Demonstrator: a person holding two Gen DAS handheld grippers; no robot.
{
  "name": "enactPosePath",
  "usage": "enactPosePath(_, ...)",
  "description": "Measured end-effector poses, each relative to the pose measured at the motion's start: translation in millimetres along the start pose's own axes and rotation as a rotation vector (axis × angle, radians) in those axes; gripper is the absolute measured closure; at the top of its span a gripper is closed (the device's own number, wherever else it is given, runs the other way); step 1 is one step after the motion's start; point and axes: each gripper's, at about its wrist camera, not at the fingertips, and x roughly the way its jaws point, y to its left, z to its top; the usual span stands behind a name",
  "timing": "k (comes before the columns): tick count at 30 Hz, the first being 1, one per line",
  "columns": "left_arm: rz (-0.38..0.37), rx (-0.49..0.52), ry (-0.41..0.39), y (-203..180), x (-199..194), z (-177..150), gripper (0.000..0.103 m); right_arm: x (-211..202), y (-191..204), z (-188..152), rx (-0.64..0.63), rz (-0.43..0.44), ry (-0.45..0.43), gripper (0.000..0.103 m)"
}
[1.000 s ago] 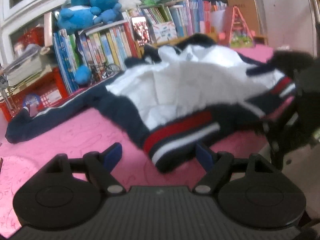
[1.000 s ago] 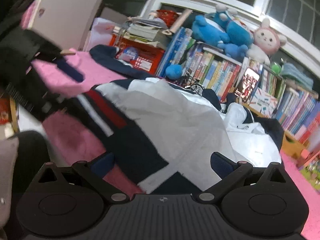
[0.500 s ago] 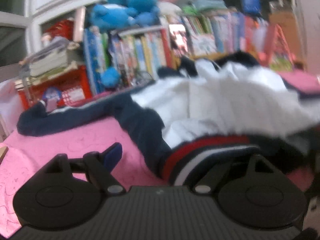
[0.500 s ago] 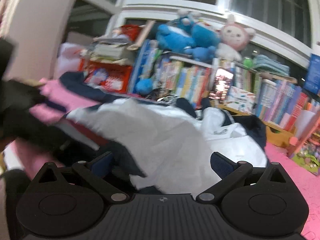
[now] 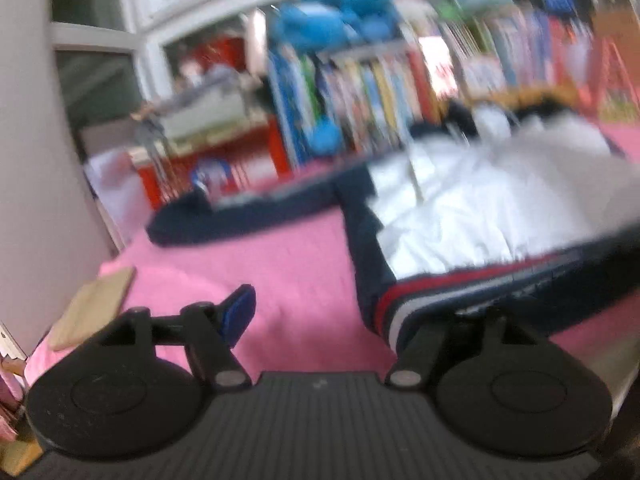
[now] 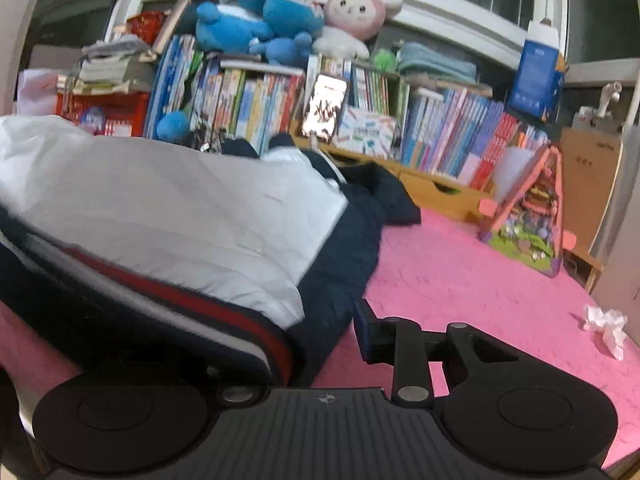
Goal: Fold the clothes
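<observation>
Left wrist view is showing us working at the striped hem of the jacket (image 5: 460,216), a navy and white garment with a red and white band, lying spread on the pink blanket (image 5: 280,264) with one navy sleeve (image 5: 240,216) reaching out to the left of the body. Our left gripper (image 5: 332,316) is standing wide, its left finger clear over bare pink and its right finger hidden under the hem corner, so we are not yet pinching cloth. In the right wrist view our right gripper (image 6: 324,332) is likewise standing wide, one blue pad beside the jacket's navy edge and the other finger buried under the striped band.

We are judging that both grippers are taking the hem corners. To do it well, we are wanting each pad to catch the full thickness of the band, not just the white lining, and both corners to rise level.

Right of the jacket we are seeing open pink blanket, with a crumpled tissue (image 6: 604,328) and a triangular toy (image 6: 532,220) farther off. Behind the jacket the bookshelf (image 6: 260,100) is crowding close, so any folding forward is wanting restraint.
</observation>
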Motion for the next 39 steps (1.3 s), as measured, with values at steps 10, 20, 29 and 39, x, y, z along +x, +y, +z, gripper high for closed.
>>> enactPosePath(10, -0.195, -0.048, 0.070, -2.6, 4.6, 0.1, 0.030, 4.3, -32.7, -15.4, 0.128, -0.003, 0.036, 0.065)
enactPosePath(20, -0.653, -0.285, 0.092, 57.9, -17.8, -5.6, 0.015, -19.1, -66.1, -30.7, 0.170, 0.237, 0.036, 0.042)
enactPosePath(29, -0.688, -0.409, -0.027, 90.1, -40.2, -1.0, 0.015, -29.7, -92.0, -30.8, 0.218, 0.430, 0.097, 0.041)
enactPosePath(39, -0.493, -0.312, -0.100, 49.5, -23.1, 66.4, 0.020, -65.6, -123.3, -1.0, 0.287, 0.465, -0.025, 0.026)
